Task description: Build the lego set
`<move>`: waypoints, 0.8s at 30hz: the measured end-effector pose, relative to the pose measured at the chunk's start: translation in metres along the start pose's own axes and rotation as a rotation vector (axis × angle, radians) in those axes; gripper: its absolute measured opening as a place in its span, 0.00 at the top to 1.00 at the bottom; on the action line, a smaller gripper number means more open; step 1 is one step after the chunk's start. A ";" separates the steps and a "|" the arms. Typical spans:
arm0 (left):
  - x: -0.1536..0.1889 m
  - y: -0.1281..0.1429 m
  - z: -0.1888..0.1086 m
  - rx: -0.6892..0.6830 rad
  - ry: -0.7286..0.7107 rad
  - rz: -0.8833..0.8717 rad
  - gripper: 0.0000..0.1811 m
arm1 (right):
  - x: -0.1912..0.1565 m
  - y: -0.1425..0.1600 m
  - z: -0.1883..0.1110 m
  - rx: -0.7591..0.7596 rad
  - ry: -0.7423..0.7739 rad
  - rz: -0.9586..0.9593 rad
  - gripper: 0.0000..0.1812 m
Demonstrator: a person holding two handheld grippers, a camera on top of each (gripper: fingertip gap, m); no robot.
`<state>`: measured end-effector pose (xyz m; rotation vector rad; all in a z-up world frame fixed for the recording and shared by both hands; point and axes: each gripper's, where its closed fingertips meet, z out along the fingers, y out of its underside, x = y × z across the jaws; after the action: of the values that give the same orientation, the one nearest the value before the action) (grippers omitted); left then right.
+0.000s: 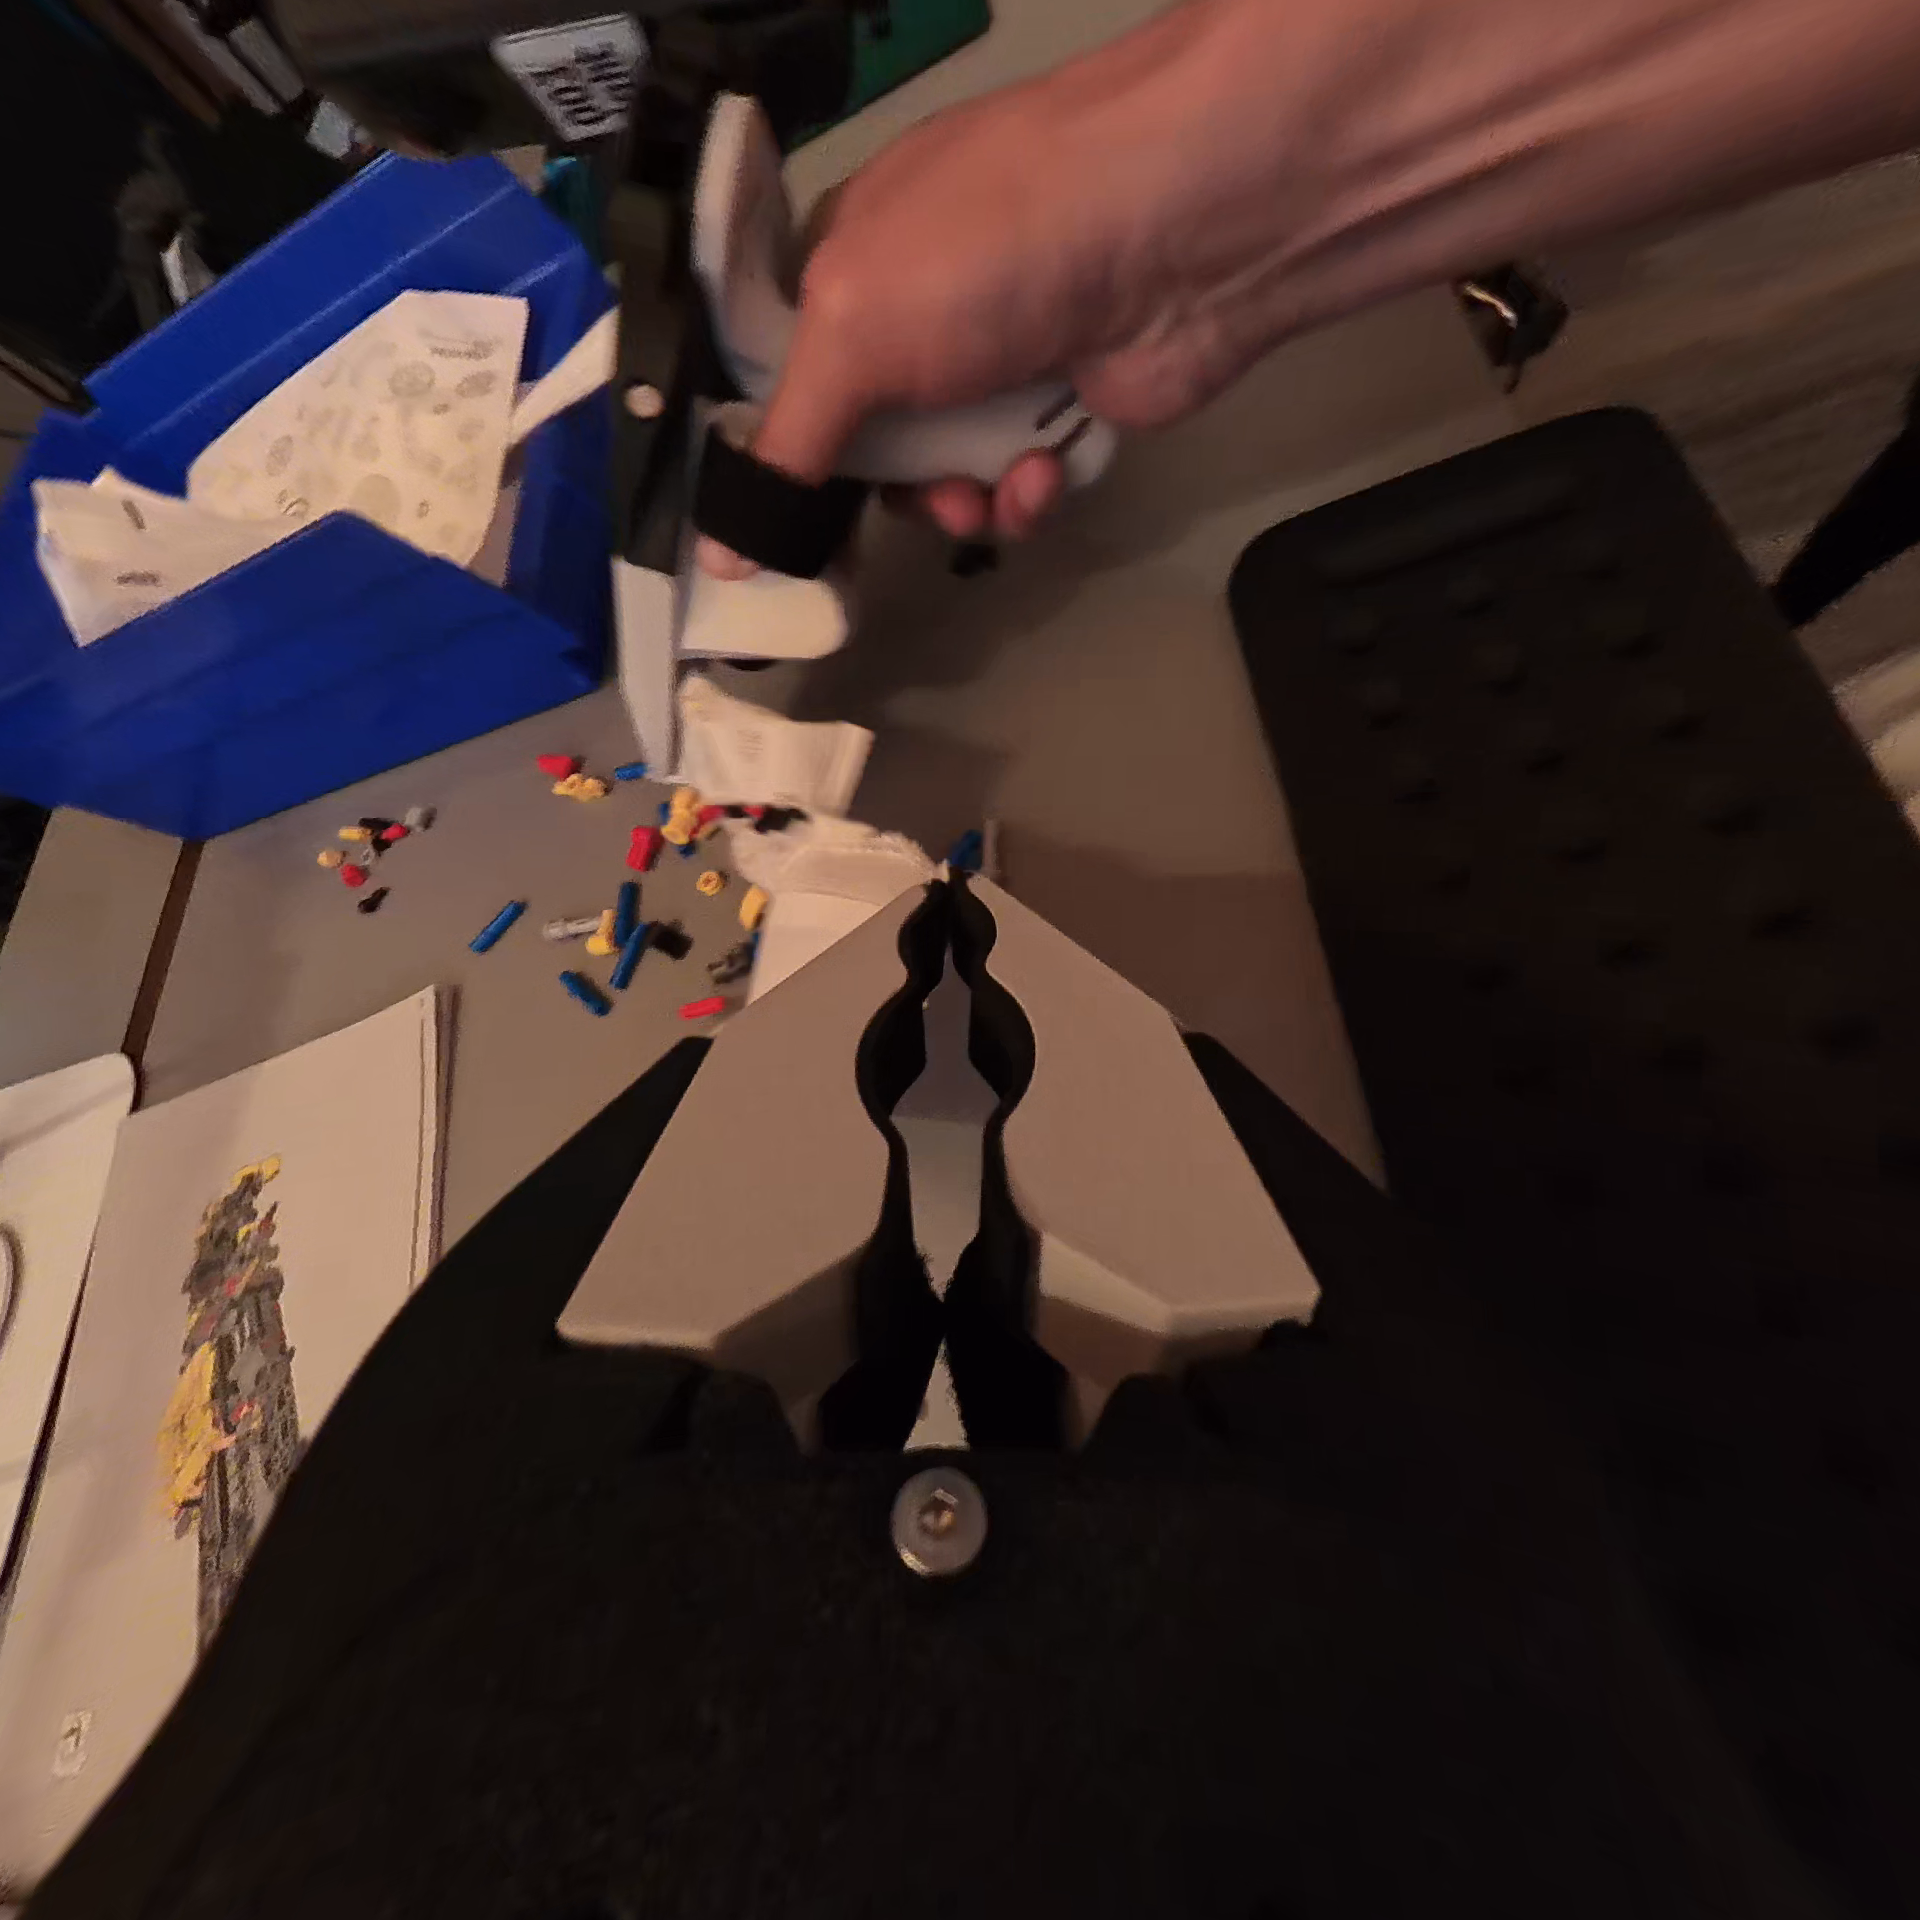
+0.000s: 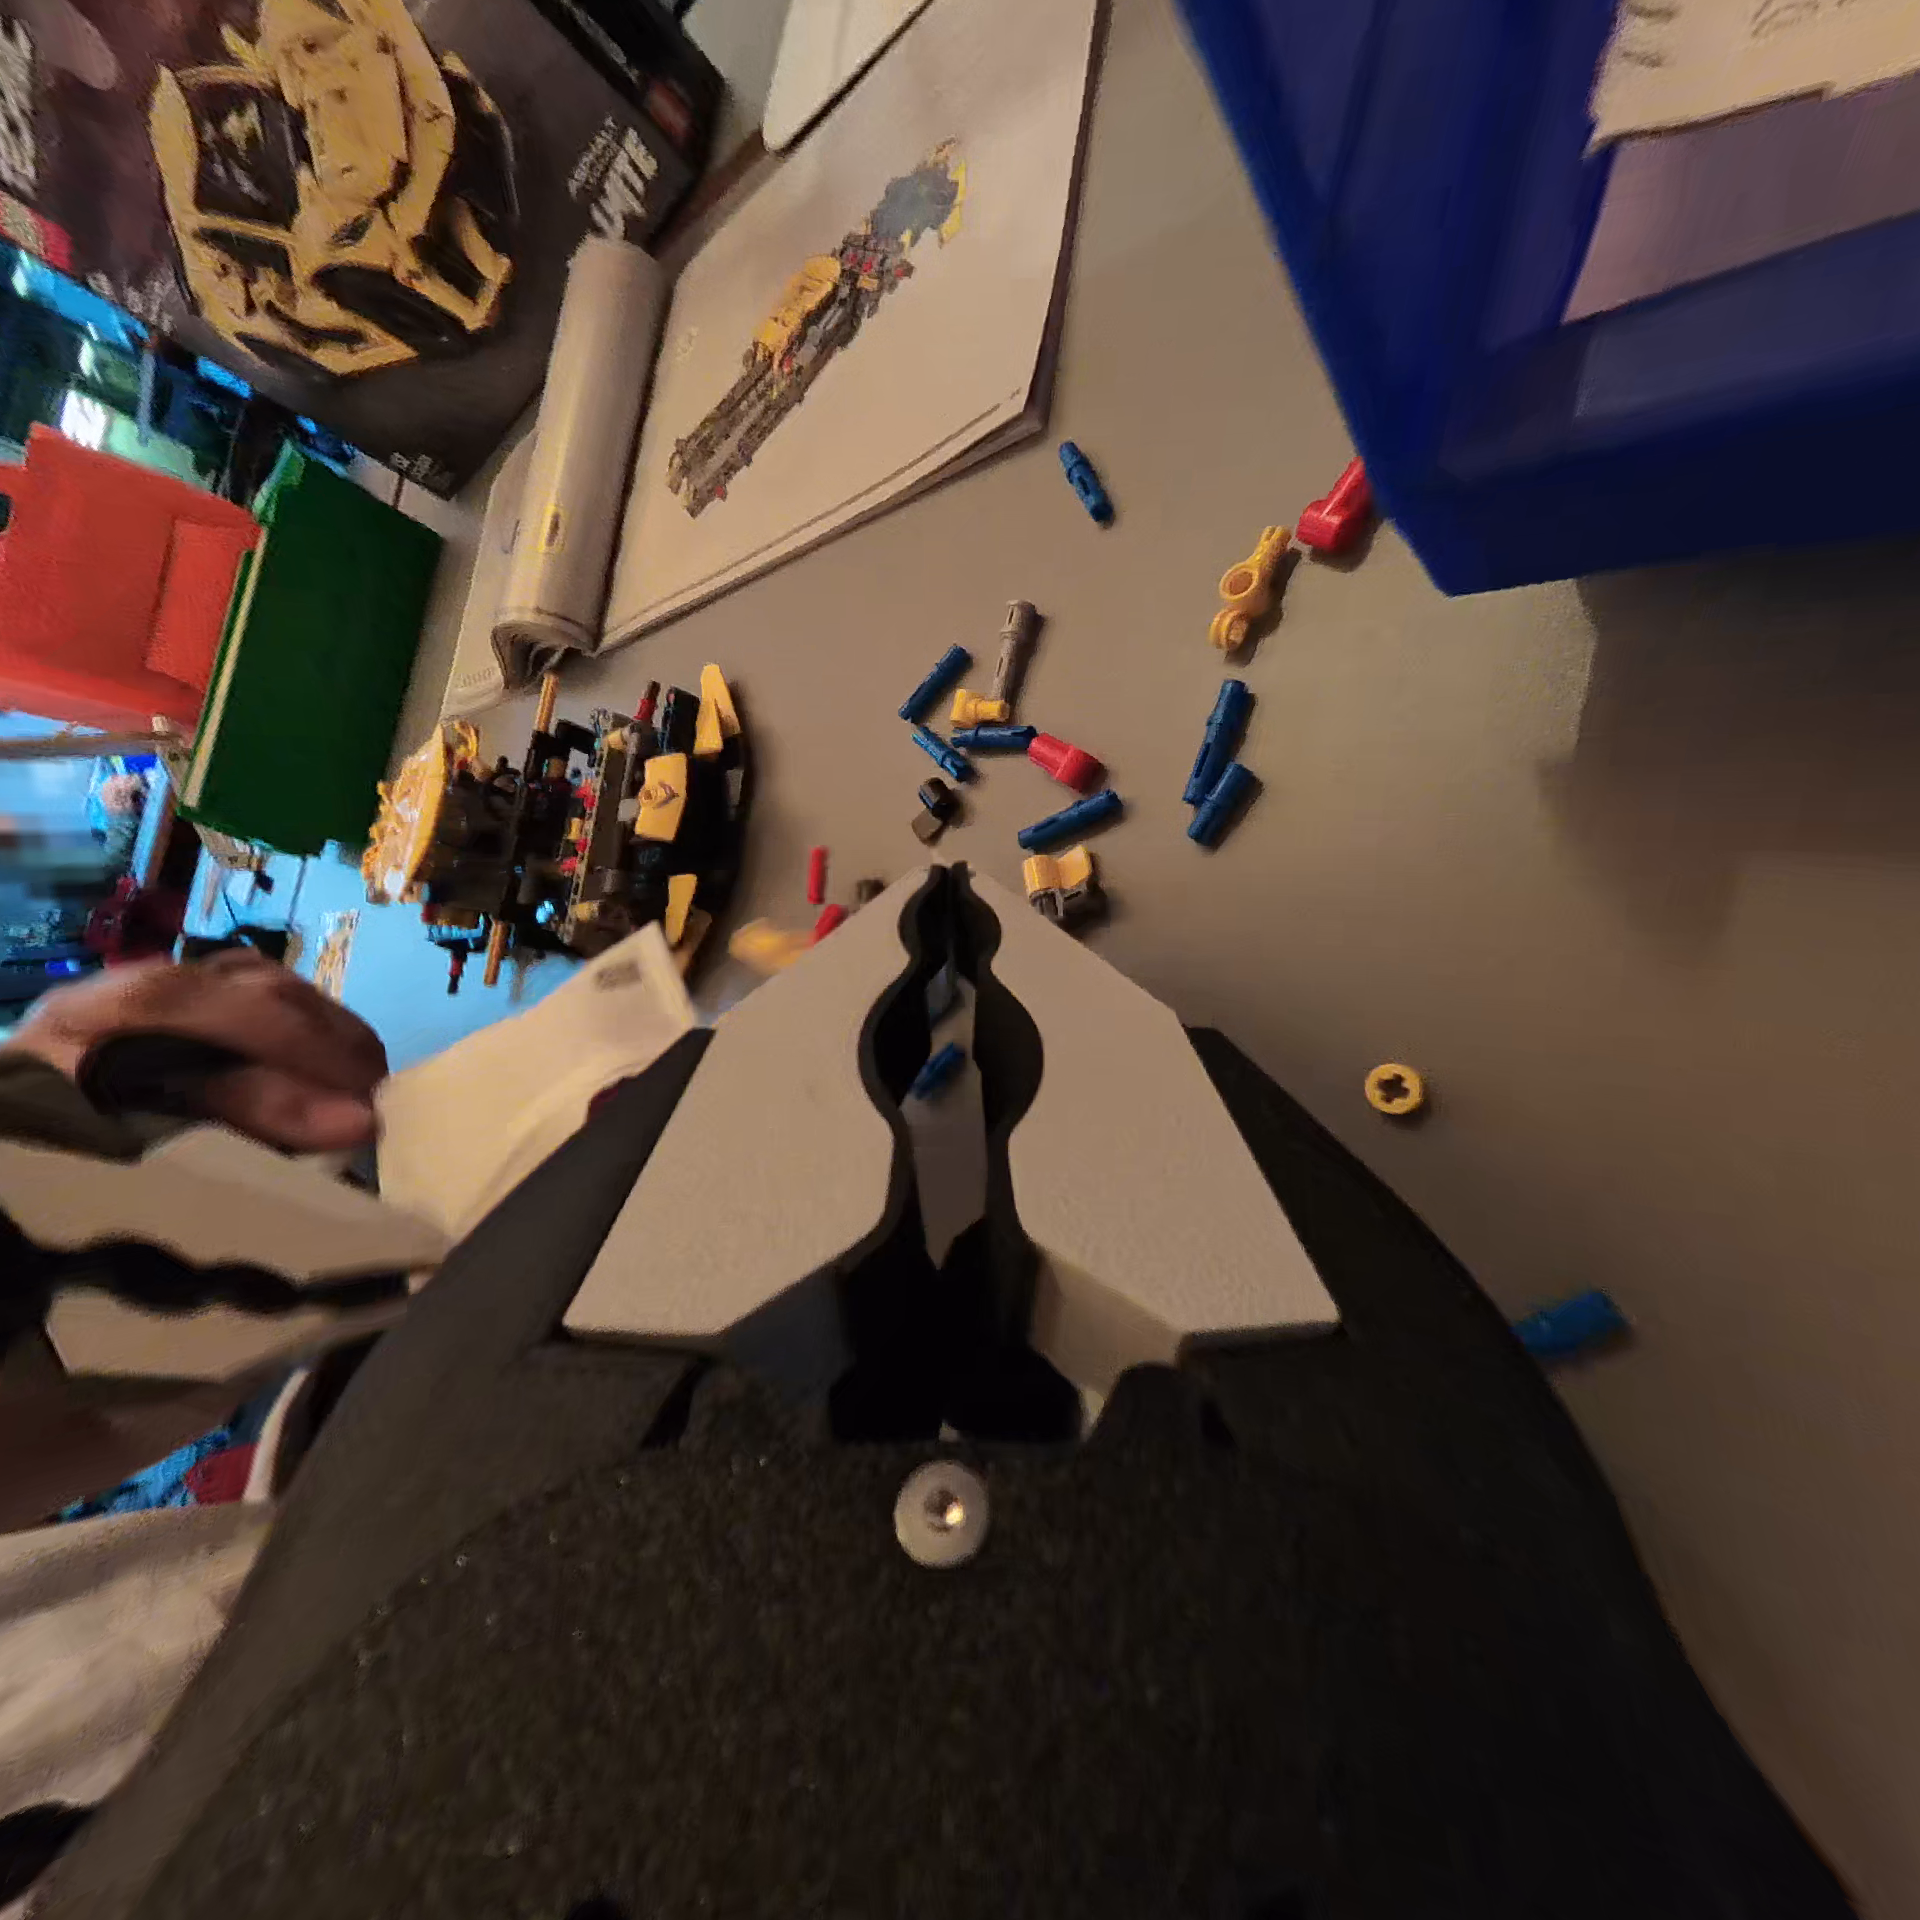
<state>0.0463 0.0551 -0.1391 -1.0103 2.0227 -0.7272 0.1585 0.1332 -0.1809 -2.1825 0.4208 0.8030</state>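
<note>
Grey-fingered left tongs [image 1: 948,883] and right tongs [image 2: 948,878] both sit closed, tips meeting on nothing. Small blue, red and yellow plastic pins [image 2: 1070,774] lie scattered just ahead for picking; the half-built yellow-and-black model car [image 2: 566,821] waits left of the right tongs.

The blue bin [image 2: 1621,312] runs off the top and right edges. The right claw [image 2: 948,878] hides most of a blue pin [image 2: 938,1070]. The box [image 2: 312,208] is cropped, and the hand [image 1: 987,312] blurred.
</note>
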 end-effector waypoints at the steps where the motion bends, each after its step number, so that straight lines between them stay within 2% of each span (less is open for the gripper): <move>1: -0.007 0.002 0.000 0.005 -0.009 -0.021 1.00 | -0.002 0.005 0.002 -0.021 -0.012 -0.005 1.00; 7: -0.039 0.003 -0.007 0.020 -0.054 -0.106 1.00 | 0.006 0.018 0.003 -0.047 0.012 -0.019 1.00; 13: -0.063 -0.004 -0.021 0.082 -0.066 -0.186 1.00 | -0.016 0.020 -0.012 -0.026 -0.029 -0.168 1.00; 18: -0.067 0.000 -0.016 0.065 -0.055 -0.191 1.00 | -0.019 0.020 -0.018 0.020 -0.119 -0.037 1.00; 21: -0.067 0.000 -0.012 0.065 -0.041 -0.205 1.00 | -0.012 0.018 -0.021 0.050 -0.115 -0.014 0.96; 24: -0.066 0.002 -0.008 0.063 -0.019 -0.215 1.00 | -0.009 0.018 -0.024 0.063 -0.121 -0.047 0.97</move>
<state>0.0658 0.1125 -0.1117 -1.2049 1.8808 -0.8852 0.1521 0.1037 -0.1731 -2.0659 0.3286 0.8793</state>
